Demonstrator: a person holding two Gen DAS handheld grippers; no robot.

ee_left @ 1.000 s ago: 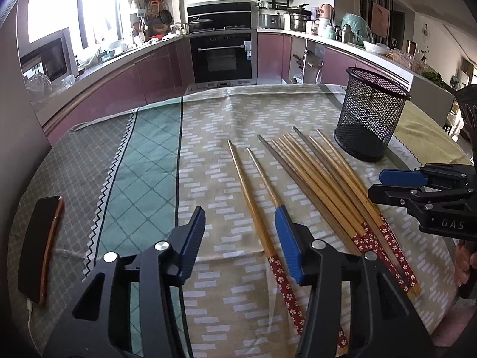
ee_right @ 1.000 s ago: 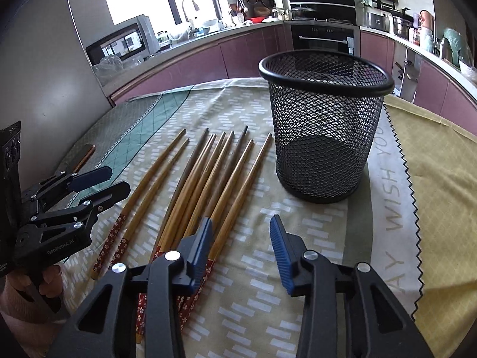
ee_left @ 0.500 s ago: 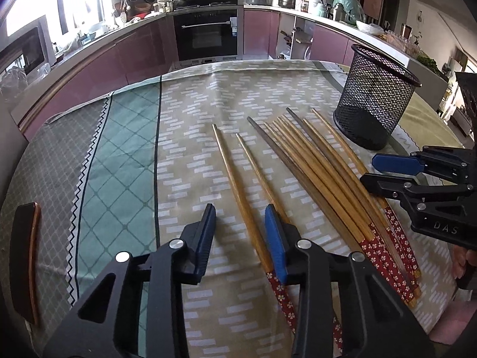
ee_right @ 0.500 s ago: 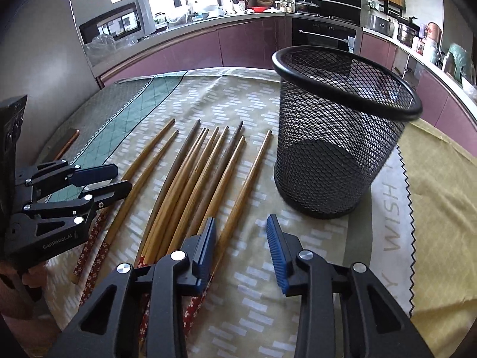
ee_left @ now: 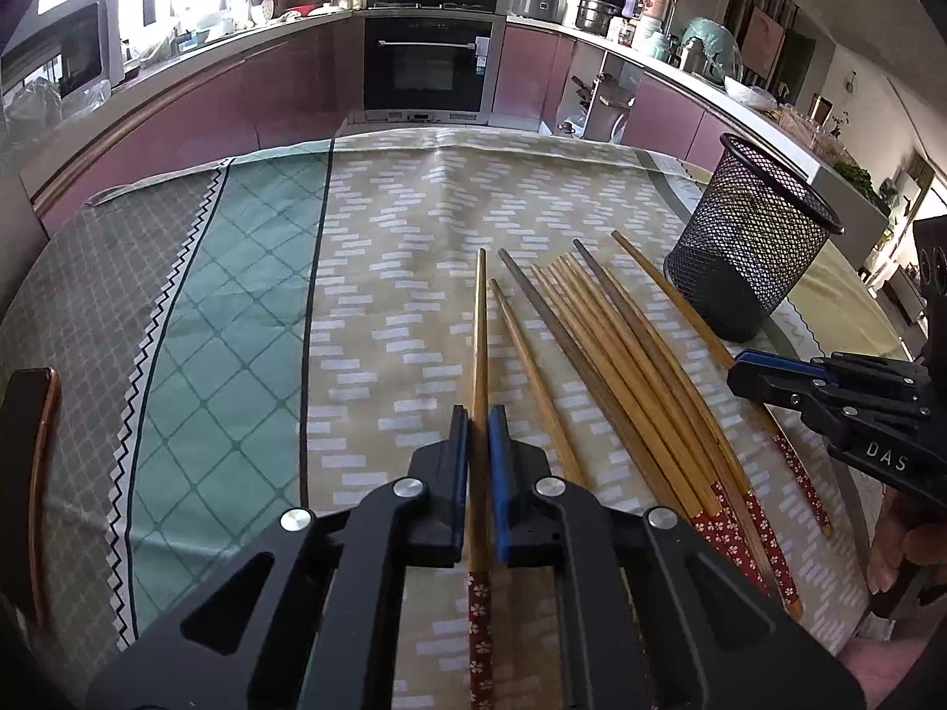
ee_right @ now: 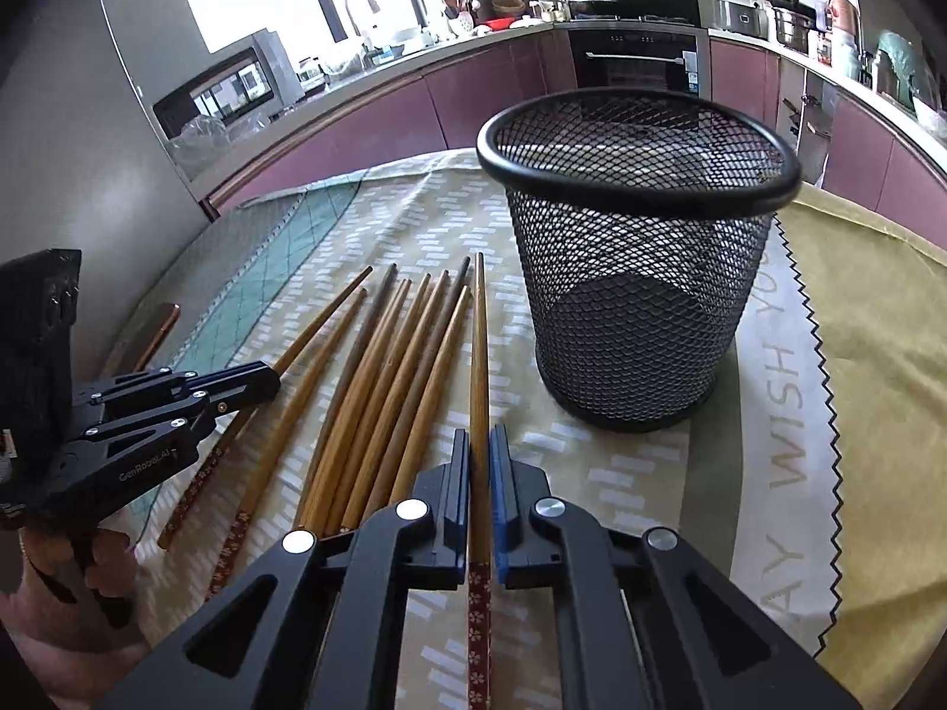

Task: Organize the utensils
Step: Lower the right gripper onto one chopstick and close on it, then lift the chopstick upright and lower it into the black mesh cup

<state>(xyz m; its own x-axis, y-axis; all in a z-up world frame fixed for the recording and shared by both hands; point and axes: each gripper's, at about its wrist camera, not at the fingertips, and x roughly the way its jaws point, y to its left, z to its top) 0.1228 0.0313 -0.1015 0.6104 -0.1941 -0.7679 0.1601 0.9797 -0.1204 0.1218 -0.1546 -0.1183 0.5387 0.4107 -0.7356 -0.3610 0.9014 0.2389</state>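
Several wooden chopsticks (ee_left: 621, 367) with red flowered ends lie fanned on the tablecloth beside a black mesh holder (ee_left: 751, 260). My left gripper (ee_left: 479, 414) is closing on the leftmost chopstick (ee_left: 479, 325), and its blue pads press the shaft above the red end. In the right wrist view my right gripper (ee_right: 479, 438) is closing on the chopstick (ee_right: 478, 343) nearest the mesh holder (ee_right: 639, 296), pads pressing it. Both held chopsticks still lie along the cloth. Each gripper shows in the other's view: the right gripper (ee_left: 740, 370) and the left gripper (ee_right: 269, 378).
A dark phone (ee_left: 29, 473) lies at the table's left edge. The other chopsticks (ee_right: 379, 390) sit between the two grippers. A person's hand (ee_right: 59, 591) holds the left gripper. Kitchen counters and an oven stand beyond the table.
Both grippers went from open to shut, each on a chopstick. The left gripper shifted right onto the leftmost chopstick; the right one lined up over the chopstick next to the holder.
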